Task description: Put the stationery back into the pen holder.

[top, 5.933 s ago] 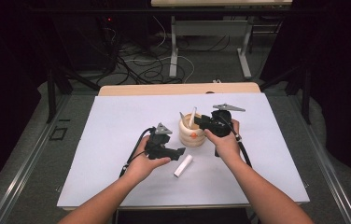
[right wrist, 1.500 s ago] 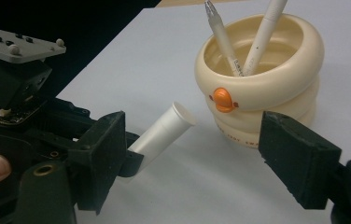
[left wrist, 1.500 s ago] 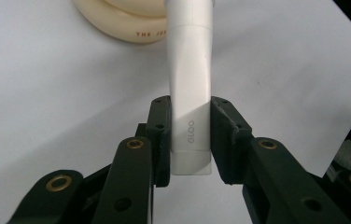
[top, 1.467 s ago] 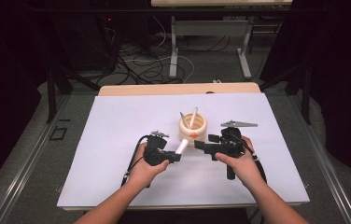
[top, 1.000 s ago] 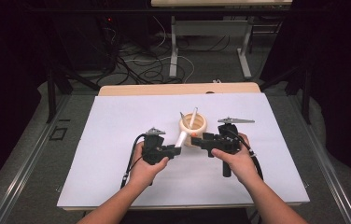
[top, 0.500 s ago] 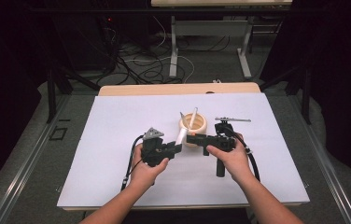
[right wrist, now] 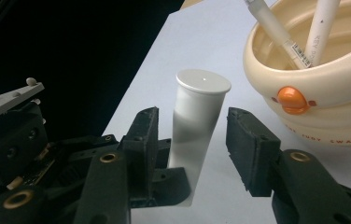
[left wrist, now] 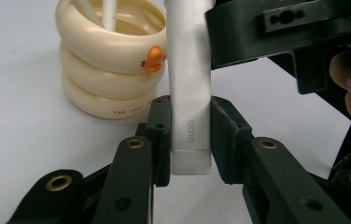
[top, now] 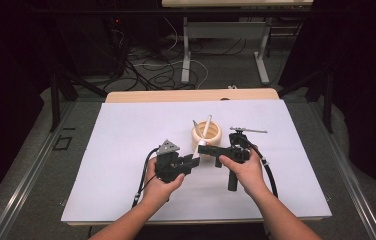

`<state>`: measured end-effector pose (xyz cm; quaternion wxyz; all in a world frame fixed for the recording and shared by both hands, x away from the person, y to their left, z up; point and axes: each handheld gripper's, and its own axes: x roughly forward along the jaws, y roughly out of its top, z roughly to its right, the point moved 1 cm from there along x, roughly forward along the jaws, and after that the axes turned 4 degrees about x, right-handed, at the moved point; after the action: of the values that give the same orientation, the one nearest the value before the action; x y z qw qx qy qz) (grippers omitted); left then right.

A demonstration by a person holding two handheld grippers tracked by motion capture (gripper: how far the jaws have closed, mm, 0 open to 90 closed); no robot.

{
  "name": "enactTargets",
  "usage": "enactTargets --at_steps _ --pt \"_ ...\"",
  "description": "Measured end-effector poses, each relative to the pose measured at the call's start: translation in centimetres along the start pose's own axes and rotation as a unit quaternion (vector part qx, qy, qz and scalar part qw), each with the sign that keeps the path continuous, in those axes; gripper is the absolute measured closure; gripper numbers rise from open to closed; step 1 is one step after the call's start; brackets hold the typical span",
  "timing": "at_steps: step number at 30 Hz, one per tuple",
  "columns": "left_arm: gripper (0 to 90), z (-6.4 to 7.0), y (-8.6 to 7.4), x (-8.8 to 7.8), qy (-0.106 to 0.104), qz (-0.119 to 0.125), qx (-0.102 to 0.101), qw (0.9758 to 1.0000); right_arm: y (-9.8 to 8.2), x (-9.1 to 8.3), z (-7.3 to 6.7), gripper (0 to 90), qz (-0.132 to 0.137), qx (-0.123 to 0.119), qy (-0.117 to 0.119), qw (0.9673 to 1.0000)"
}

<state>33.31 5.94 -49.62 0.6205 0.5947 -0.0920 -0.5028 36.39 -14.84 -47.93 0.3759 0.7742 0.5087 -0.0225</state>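
Counter (top: 126,150), white top. Cream ringed pot (top: 206,134) past centre, pens standing in it, an orange knob on its side.

Left tool (top: 194,161), at the pot's 7 o'clock, jaws clamped on the lower end of a white glue stick (left wrist: 190,93); the stick is off the counter, just beside the pot.

Right tool (top: 205,149), at the pot's 5 o'clock, faces the left one. Its jaws have just been closing with the stick's capped end (right wrist: 200,116) between them; a gap shows at one pad, no grip yet.
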Motion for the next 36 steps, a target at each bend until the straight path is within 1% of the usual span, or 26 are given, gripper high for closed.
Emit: enactTargets --at_steps 1,2,3,5,9,14,16,19,20,22,23,24,25,26,28,30,31,32,33,35,36 --pt "71.3 0.1 0.0 0.0 -0.002 0.001 -0.001 1.0000 0.0 0.0 0.1 55.4 -0.003 0.000 0.002 1.0000" --pt "71.3 0.2 0.0 0.1 -0.002 0.003 0.003 1.0000 -0.1 0.1 0.1 56.7 -0.001 0.004 0.002 1.0000" --pt "71.3 0.2 0.0 0.1 -0.005 -0.003 0.002 1.0000 -0.1 0.2 0.1 57.6 -0.001 0.003 0.003 1.0000" --pt "71.3 0.4 -0.1 0.2 -0.006 0.000 0.002 1.0000 -0.2 0.3 0.2 58.7 -0.002 0.007 0.005 1.0000" --pt "71.3 0.6 -0.1 0.2 -0.011 -0.001 0.001 0.9999 -0.1 0.4 0.4 61.6 0.004 0.009 0.004 0.9999" --pt "71.3 0.7 -0.1 0.2 -0.010 0.000 0.002 0.9999 0.1 0.4 0.6 64.6 0.007 0.023 0.007 0.9997" --pt "71.3 0.7 -0.1 0.2 -0.010 0.000 0.000 1.0000 0.1 0.5 0.6 65.2 0.006 0.033 0.015 0.9993" --pt "71.2 0.6 -0.1 0.2 -0.009 -0.001 -0.002 1.0000 0.1 0.6 0.6 65.9 0.007 0.036 0.013 0.9992" --pt "71.2 0.6 -0.1 0.2 -0.009 -0.001 -0.002 1.0000 0.1 0.6 0.6 66.1 0.003 0.038 0.014 0.9992" --pt "71.2 0.5 -0.1 0.2 -0.009 -0.002 -0.003 0.9999 0.2 0.7 0.6 66.4 0.006 0.040 0.016 0.9990" --pt "71.1 0.5 -0.1 0.2 -0.008 -0.002 -0.004 1.0000 0.2 0.7 0.6 66.4 0.001 0.040 0.014 0.9991" --pt "71.1 0.4 0.0 0.2 -0.007 -0.003 -0.001 1.0000 0.3 0.8 0.6 66.5 0.003 0.042 0.016 0.9990" --pt "71.1 0.5 0.0 0.2 -0.005 -0.004 -0.004 1.0000 0.3 0.8 0.6 66.6 -0.001 0.042 0.017 0.9990" --pt "71.0 0.4 0.0 0.2 -0.005 -0.005 -0.006 1.0000 0.3 0.9 0.6 66.6 0.000 0.041 0.013 0.9991" --pt "71.0 0.4 0.0 0.2 -0.005 -0.003 -0.007 1.0000 0.4 0.9 0.6 66.7 -0.004 0.038 0.017 0.9991" --pt "70.8 0.2 0.0 0.1 -0.007 -0.003 -0.009 0.9999 0.6 1.1 0.5 66.7 -0.001 0.036 0.012 0.9993" --pt "70.5 0.2 0.1 0.1 -0.006 -0.004 -0.010 0.9999 0.7 1.1 0.4 66.8 -0.004 0.031 0.013 0.9994" --pt "69.8 0.2 0.1 0.1 -0.006 -0.005 -0.011 0.9999 0.7 1.1 0.3 66.8 -0.005 0.030 0.007 0.9995" --pt "68.3 0.1 0.1 0.1 -0.006 -0.007 -0.013 0.9999 0.9 1.1 0.2 66.8 -0.003 0.018 0.002 0.9998" --pt "65.8 0.0 0.1 0.0 -0.002 -0.004 -0.013 0.9999 1.2 1.1 0.0 66.9 -0.003 0.011 -0.005 0.9999" --pt "64.7 -0.1 0.1 0.0 0.001 -0.003 -0.013 0.9999 1.3 1.2 -0.1 66.9 0.004 0.010 -0.007 0.9999"
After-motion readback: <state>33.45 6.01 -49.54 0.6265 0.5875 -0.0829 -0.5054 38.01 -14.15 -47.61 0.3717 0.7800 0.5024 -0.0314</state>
